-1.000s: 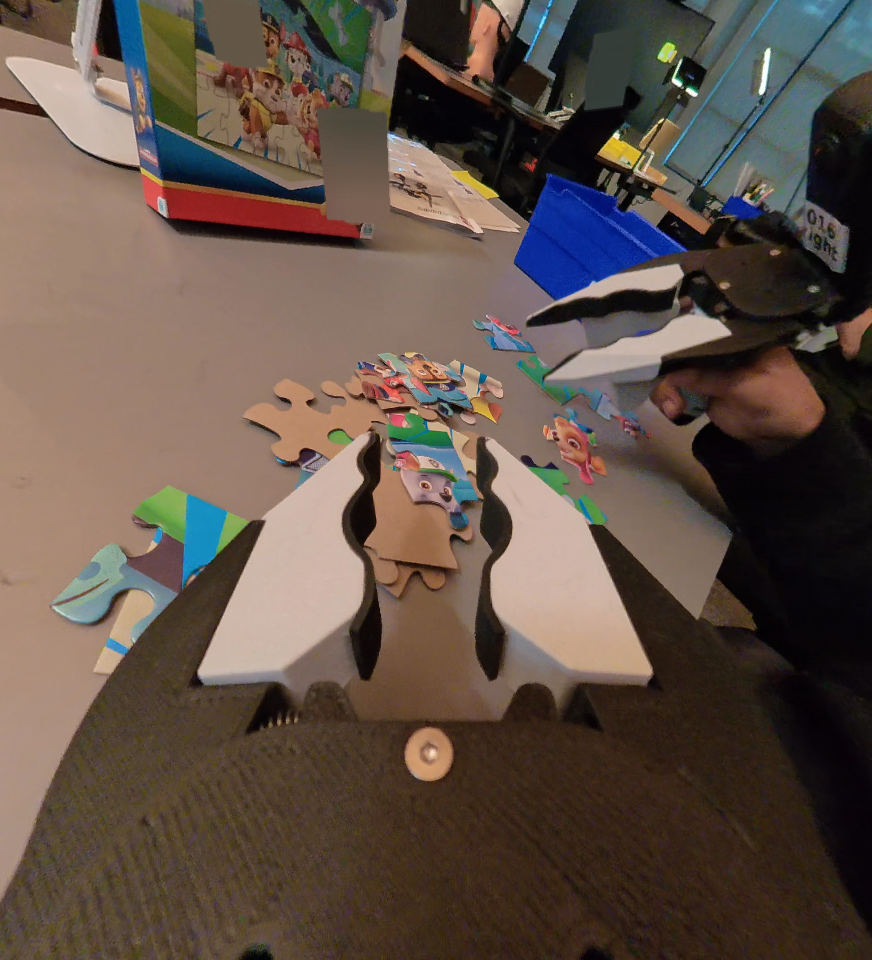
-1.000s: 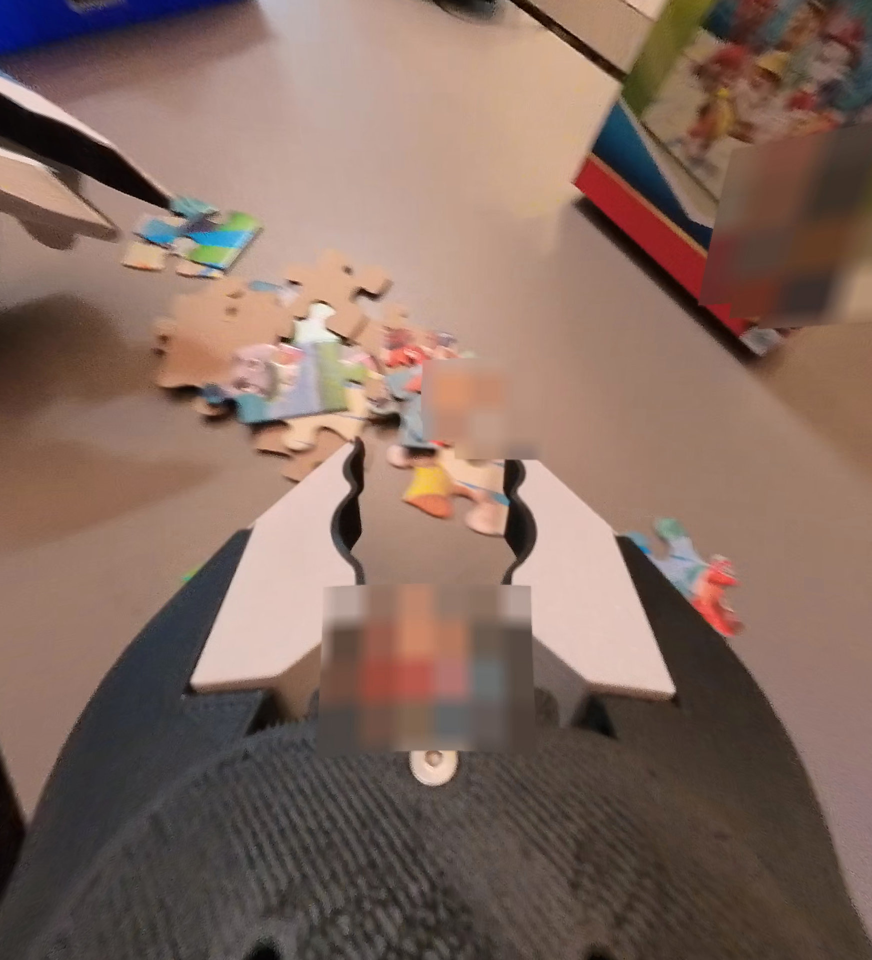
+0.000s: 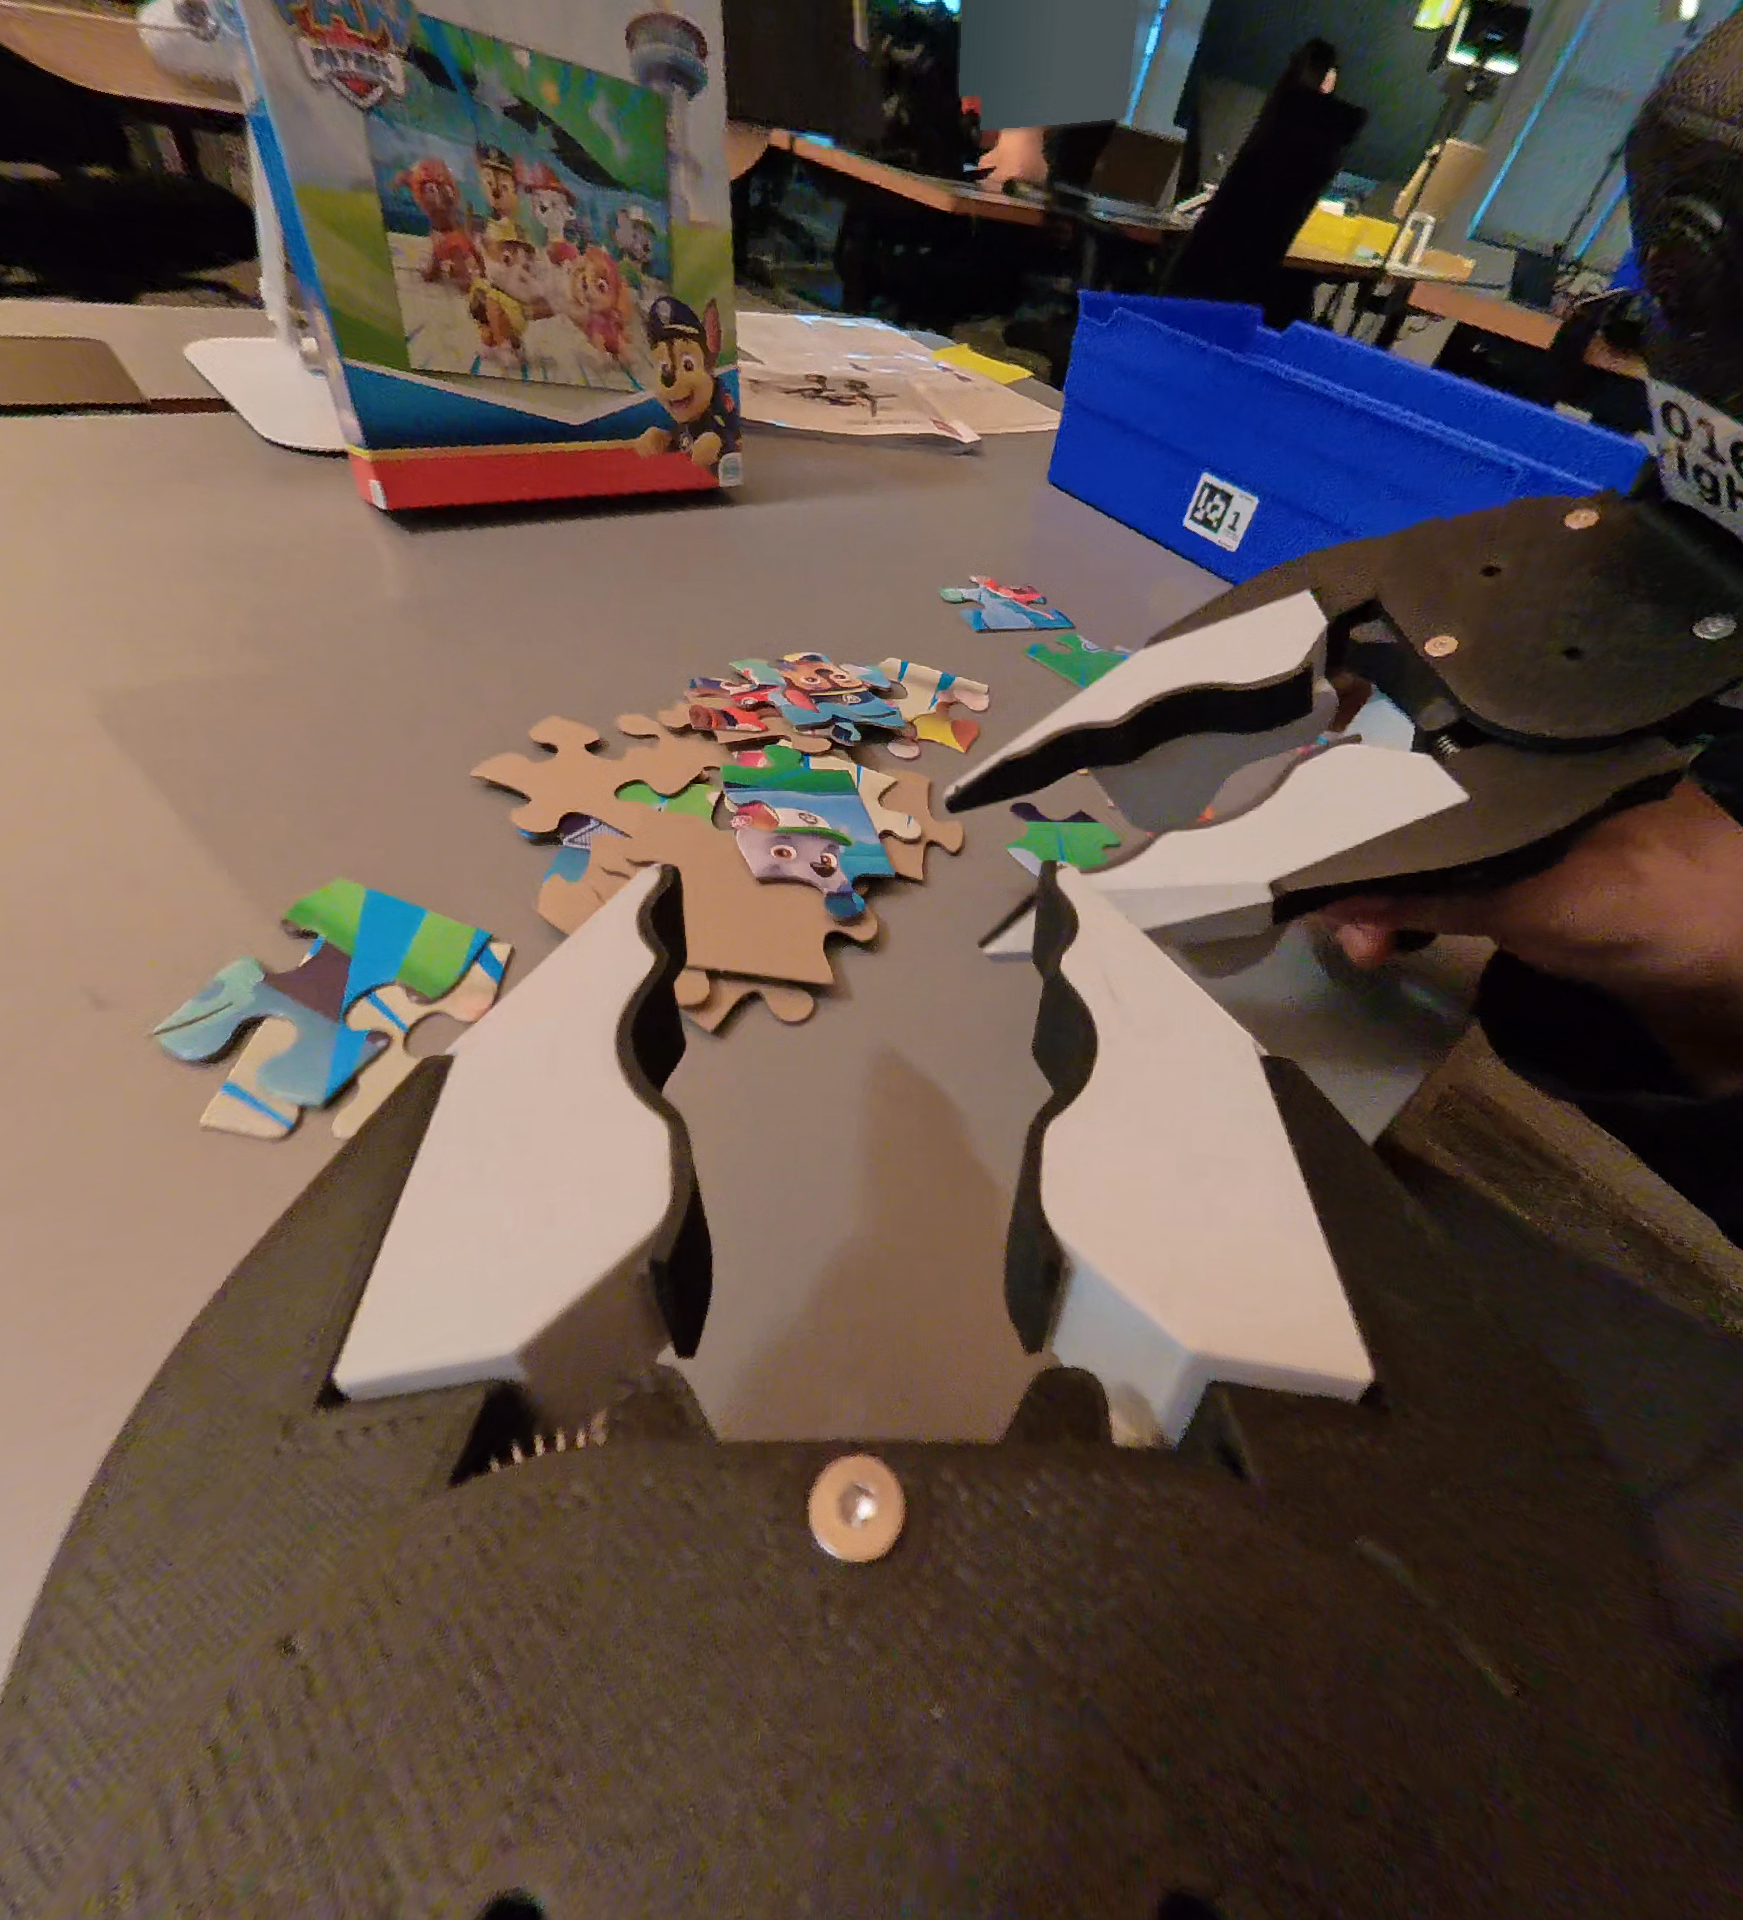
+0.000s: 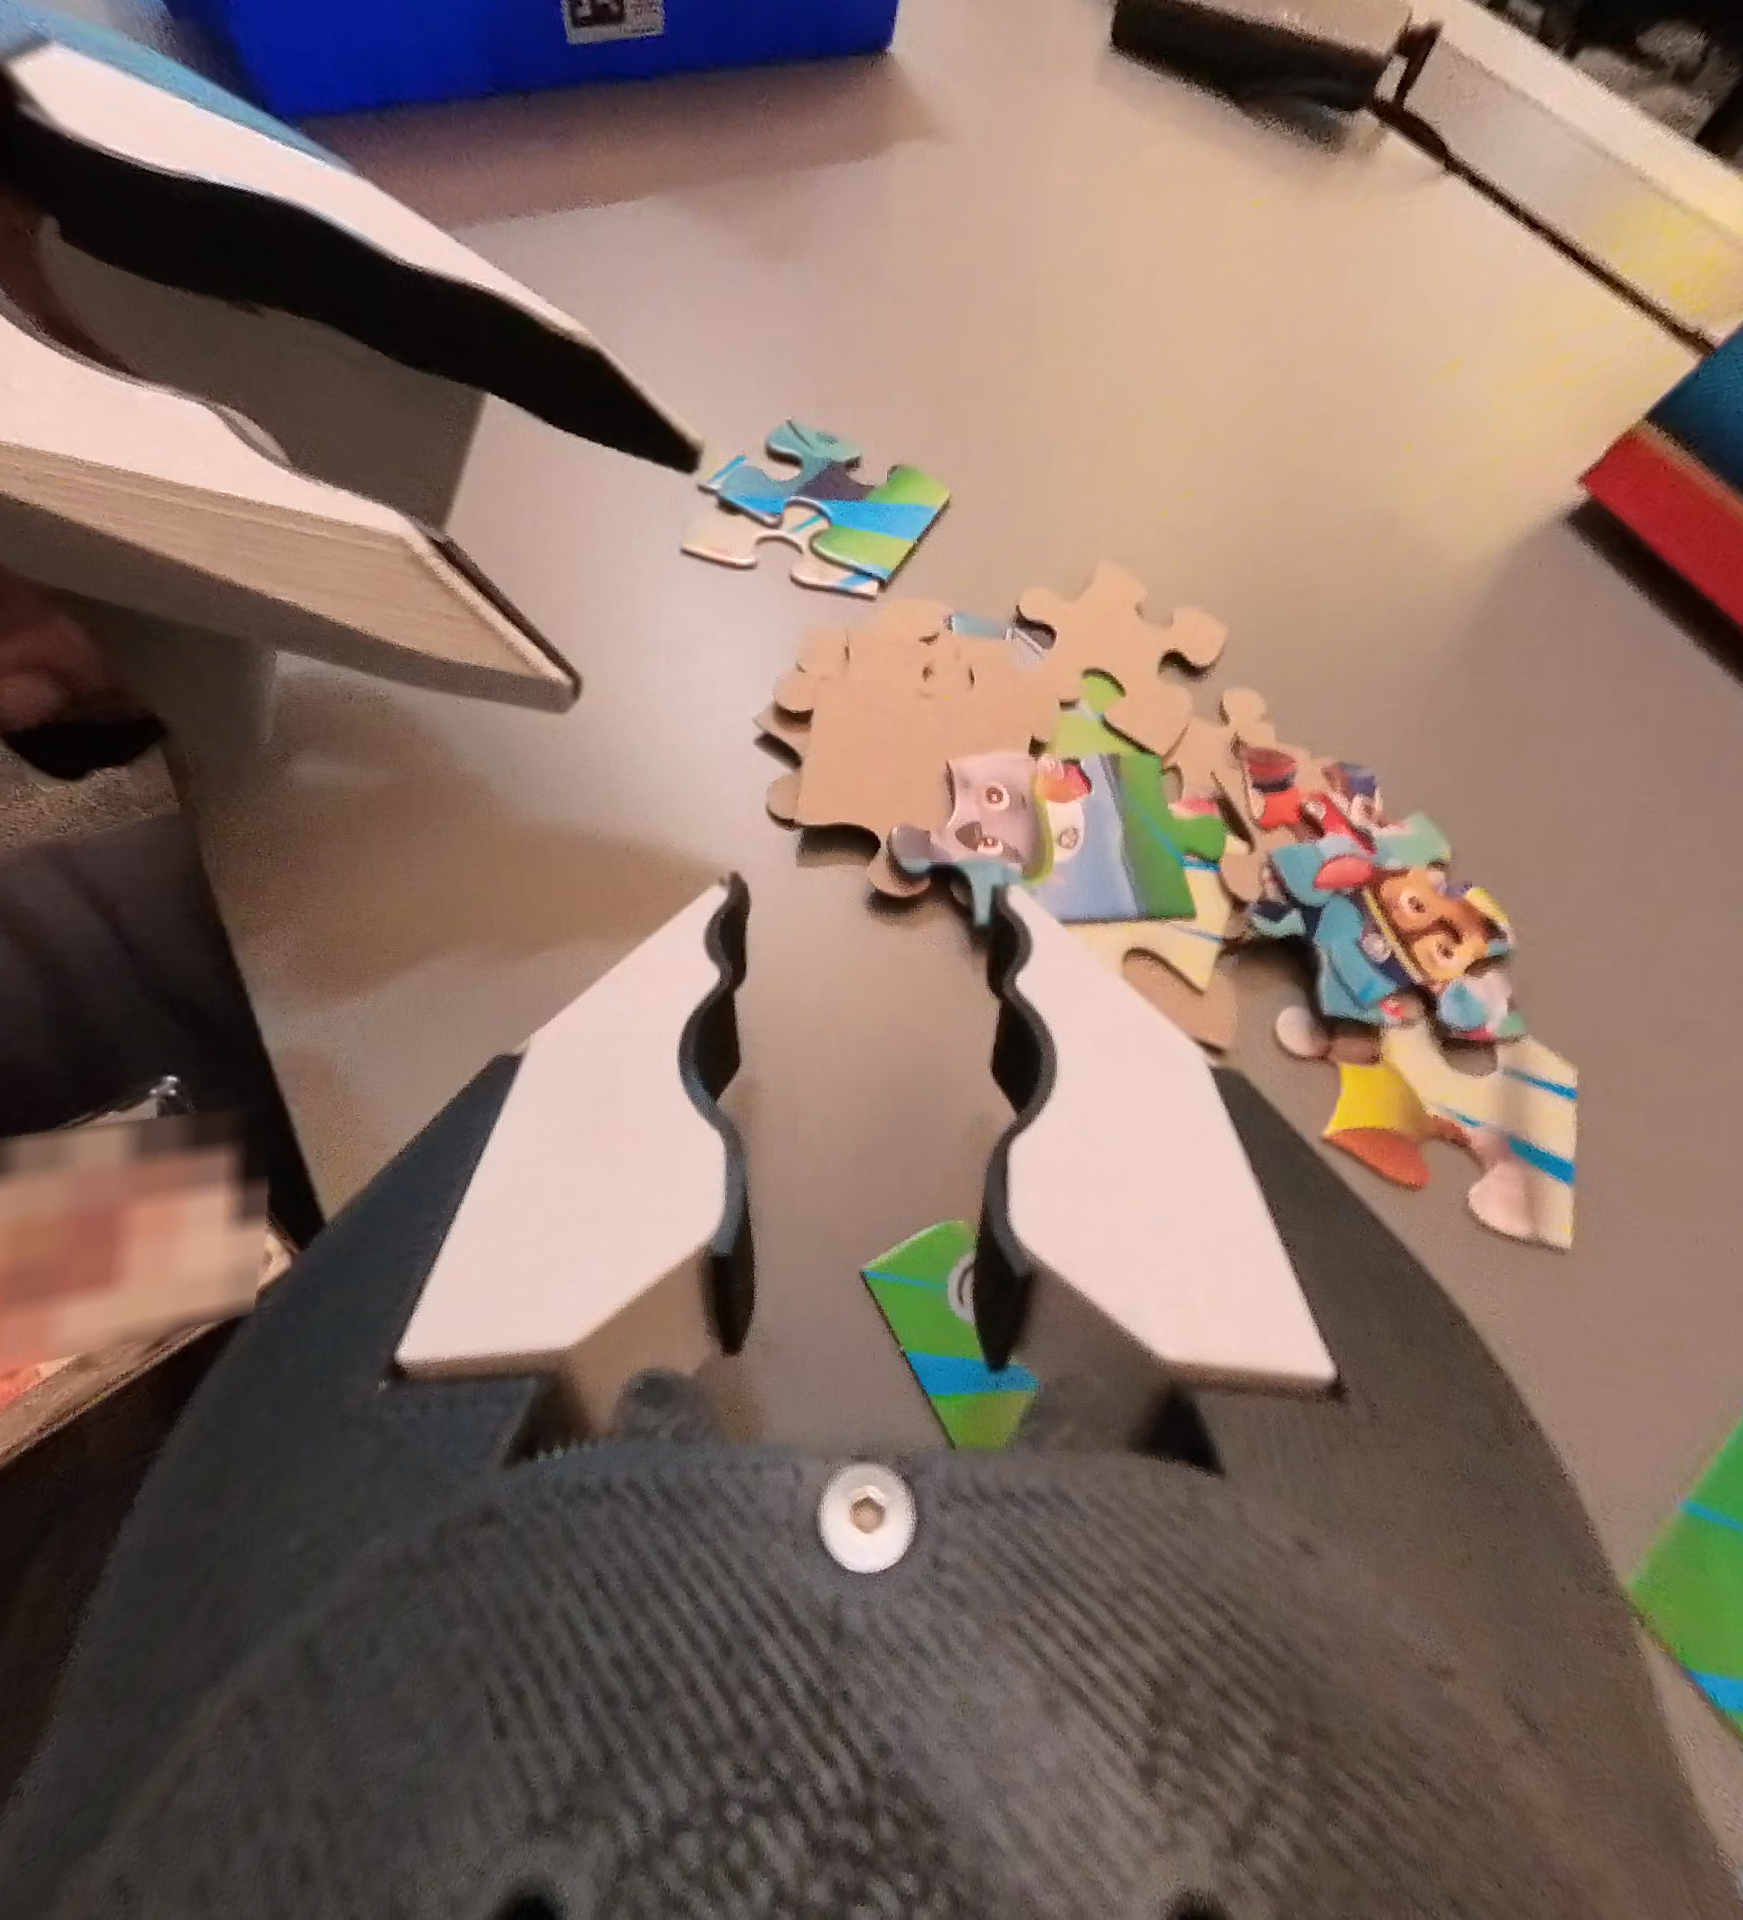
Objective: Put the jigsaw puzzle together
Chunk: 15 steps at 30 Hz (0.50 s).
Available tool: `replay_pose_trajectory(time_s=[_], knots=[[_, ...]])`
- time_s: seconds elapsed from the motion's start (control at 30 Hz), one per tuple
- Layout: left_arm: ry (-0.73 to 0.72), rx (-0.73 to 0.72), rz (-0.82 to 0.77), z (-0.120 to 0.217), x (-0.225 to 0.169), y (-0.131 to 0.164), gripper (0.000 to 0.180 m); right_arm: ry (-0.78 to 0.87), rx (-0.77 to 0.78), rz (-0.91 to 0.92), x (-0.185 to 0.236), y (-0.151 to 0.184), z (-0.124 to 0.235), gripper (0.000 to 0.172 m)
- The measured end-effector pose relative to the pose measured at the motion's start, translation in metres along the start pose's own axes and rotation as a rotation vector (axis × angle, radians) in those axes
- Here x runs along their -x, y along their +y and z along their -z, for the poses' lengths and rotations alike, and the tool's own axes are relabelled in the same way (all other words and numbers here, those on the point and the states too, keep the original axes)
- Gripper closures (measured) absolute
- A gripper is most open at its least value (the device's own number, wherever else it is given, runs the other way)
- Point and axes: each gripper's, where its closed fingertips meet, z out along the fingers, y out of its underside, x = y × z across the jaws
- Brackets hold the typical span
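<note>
We see the left gripper (image 3: 856, 904) at lower centre of its view, fingers wide apart with only bare grey table (image 3: 171, 665) between them; its left fingertip sits just over the near edge of the heap of jigsaw pieces (image 3: 742, 810), several lying brown side up. Two joined pieces (image 3: 337, 997) lie apart at the left. The right gripper (image 4: 867, 914) comes in from the right edge of the left view, fingers also apart and holding nothing, its tips just beside the heap. A green and blue piece (image 4: 950, 1340) lies on the table under its fingers. The puzzle box (image 3: 524, 260) stands upper left, a blue bin (image 3: 1293, 436) upper right.
</note>
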Motion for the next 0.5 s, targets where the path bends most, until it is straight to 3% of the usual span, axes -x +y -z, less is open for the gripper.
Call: replay_pose_trajectory(time_s=[0.1,0.2,0.5], knots=[[0.157,-0.001,0.070,-0.008,-0.012,-0.006,0.110,-0.007,-0.022,-0.070,-0.004,0.004,-0.003,0.123],[0.099,-0.080,0.063,-0.007,0.008,-0.021,0.113,0.010,-0.024,-0.087,-0.009,0.004,-0.005,0.121],[0.046,-0.054,0.056,-0.012,0.024,-0.020,0.109,0.047,-0.082,-0.086,-0.017,-0.005,-0.004,0.126]])
